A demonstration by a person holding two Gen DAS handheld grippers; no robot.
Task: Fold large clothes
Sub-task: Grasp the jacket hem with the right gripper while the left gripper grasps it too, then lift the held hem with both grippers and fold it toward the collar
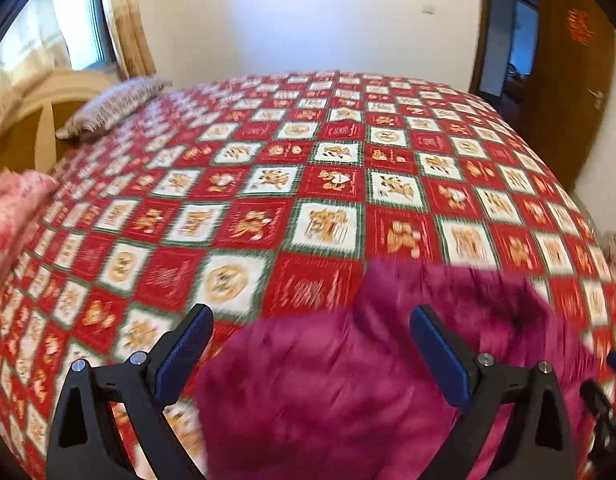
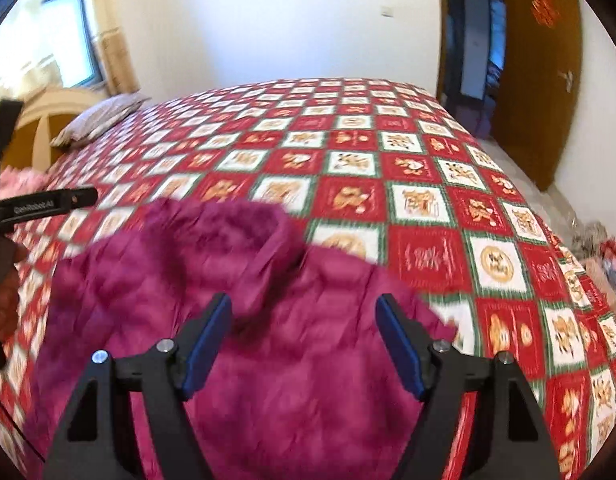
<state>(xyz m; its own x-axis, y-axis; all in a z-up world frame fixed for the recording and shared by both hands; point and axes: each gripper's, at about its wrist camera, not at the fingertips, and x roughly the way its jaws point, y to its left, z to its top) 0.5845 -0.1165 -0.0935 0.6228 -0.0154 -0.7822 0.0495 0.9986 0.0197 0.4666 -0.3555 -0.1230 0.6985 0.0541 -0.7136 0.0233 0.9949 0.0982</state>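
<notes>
A magenta padded jacket [image 1: 348, 380] lies bunched on the near part of the bed, its collar end pointing away from me; it also shows in the right wrist view [image 2: 268, 320]. My left gripper [image 1: 310, 320] is open and empty, hovering over the jacket's left side. My right gripper [image 2: 304, 312] is open and empty, above the jacket's middle. The left gripper's body shows at the left edge of the right wrist view [image 2: 40, 204]. Both views are motion-blurred.
The bed carries a red, white and green checked quilt [image 1: 328, 184]. A grey pillow [image 1: 112, 108] lies at the far left by the headboard. Pink cloth [image 1: 12, 208] sits at the left edge. A wooden door [image 2: 540, 80] stands open at the right.
</notes>
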